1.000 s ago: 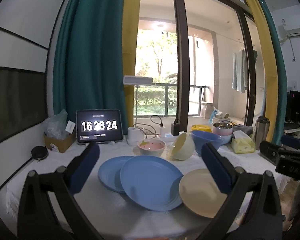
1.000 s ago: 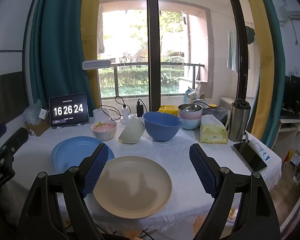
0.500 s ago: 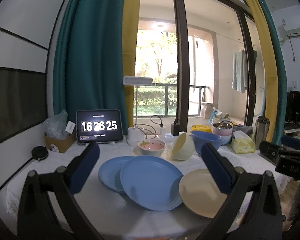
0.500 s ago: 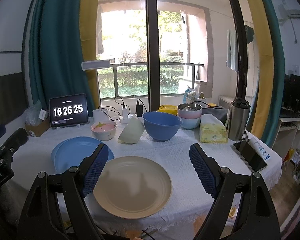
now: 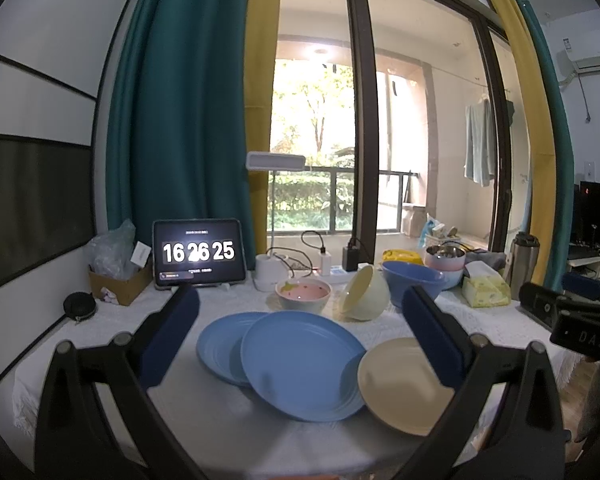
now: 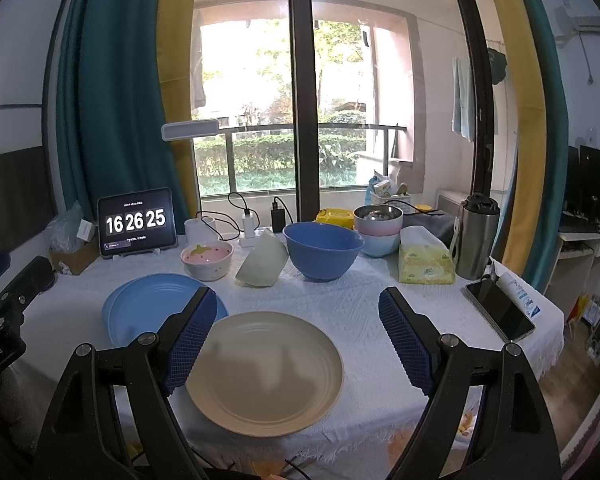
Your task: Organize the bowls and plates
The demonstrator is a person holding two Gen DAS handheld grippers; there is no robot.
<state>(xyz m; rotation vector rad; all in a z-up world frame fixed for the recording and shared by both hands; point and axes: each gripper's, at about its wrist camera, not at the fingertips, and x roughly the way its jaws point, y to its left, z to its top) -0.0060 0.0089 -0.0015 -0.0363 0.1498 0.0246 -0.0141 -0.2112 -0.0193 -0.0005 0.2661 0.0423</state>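
Black phone (image 6: 500, 311) shows only in the right wrist view.

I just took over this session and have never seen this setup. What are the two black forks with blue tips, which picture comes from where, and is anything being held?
Each fork is a hand-held two-finger gripper with its own camera. The left gripper looks over two overlapping round blue plates. The right gripper looks over a round beige plate. Both are open and hold nothing. On the white tablecloth also stand a pink bowl, a tipped pale green bowl and a large blue bowl.
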